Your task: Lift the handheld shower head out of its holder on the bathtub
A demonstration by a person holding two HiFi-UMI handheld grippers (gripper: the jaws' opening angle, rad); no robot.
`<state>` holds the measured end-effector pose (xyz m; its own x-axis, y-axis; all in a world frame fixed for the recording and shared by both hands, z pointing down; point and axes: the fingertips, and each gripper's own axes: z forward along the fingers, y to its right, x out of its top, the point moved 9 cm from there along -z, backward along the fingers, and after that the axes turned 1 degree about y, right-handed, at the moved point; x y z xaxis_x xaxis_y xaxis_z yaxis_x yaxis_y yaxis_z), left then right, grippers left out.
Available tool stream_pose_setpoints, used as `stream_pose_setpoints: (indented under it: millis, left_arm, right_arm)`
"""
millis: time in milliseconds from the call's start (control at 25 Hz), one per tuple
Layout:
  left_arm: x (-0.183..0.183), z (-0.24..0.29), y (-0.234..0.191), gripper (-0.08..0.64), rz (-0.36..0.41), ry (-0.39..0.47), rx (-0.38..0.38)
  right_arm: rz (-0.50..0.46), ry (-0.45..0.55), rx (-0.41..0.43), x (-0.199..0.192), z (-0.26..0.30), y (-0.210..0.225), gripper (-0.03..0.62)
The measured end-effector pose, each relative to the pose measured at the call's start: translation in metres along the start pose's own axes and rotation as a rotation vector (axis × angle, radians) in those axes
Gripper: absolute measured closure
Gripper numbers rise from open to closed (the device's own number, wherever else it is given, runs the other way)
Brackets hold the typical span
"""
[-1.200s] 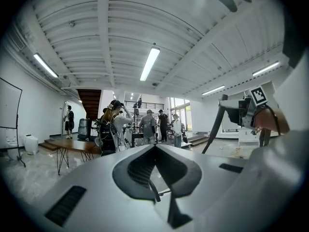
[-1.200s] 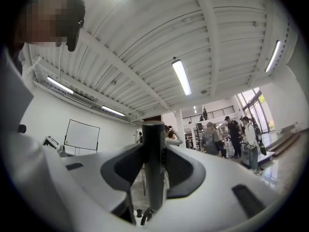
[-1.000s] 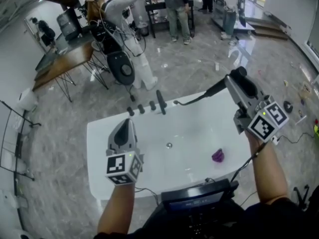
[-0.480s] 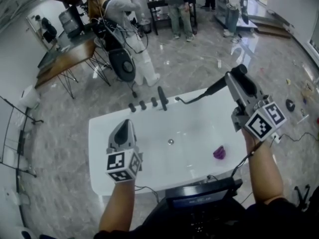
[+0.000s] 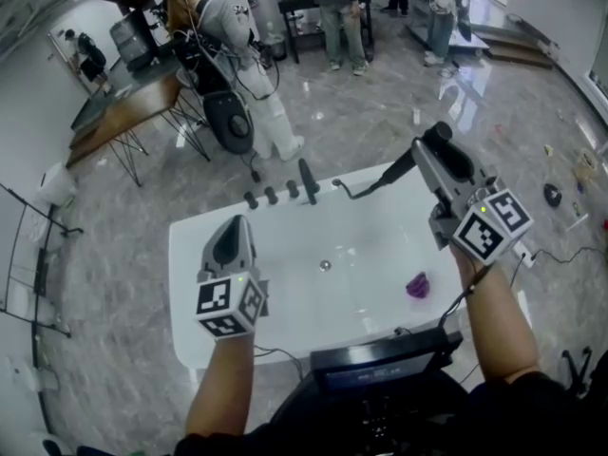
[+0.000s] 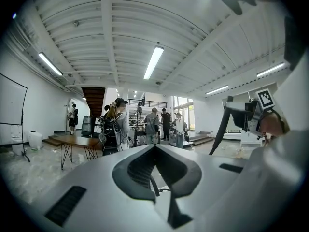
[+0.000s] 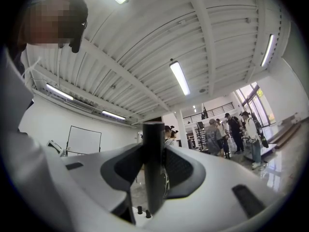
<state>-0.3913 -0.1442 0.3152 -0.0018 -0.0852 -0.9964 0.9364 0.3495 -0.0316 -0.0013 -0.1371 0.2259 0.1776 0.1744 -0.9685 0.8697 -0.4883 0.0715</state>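
Note:
The black handheld shower head (image 5: 401,167) hangs in the air over the white bathtub's (image 5: 190,255) far right corner, clear of the rim. My right gripper (image 5: 429,146) is shut on its handle. In the right gripper view the handle (image 7: 153,168) stands upright, pressed between the jaws of my right gripper (image 7: 154,151). Its black hose (image 5: 356,194) runs down to the tub's far rim beside the black tap fittings (image 5: 290,192). My left gripper (image 5: 235,224) hovers over the tub's left side, shut with nothing in it (image 6: 154,147). From the left gripper view the shower head (image 6: 219,132) shows at the right.
A purple object (image 5: 416,285) lies in the tub near the drain (image 5: 325,265). A dark device (image 5: 380,364) sits at the tub's near rim. Beyond the tub are a black chair (image 5: 231,120), a wooden table (image 5: 133,107) and several people (image 5: 228,36) on the marble floor.
My right gripper, with the shower head in it, has shifted a little to the left and down. The left gripper has hardly moved.

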Motion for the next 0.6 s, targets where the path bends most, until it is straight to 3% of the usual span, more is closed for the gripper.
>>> stream_pose_setpoints:
  millis: [600]
  left_arm:
    - [0.021,0.005,0.001,0.554,-0.003,0.029,-0.022]
  right_arm:
    - [0.024,-0.012,-0.005,-0.004,0.003,-0.002,0.453]
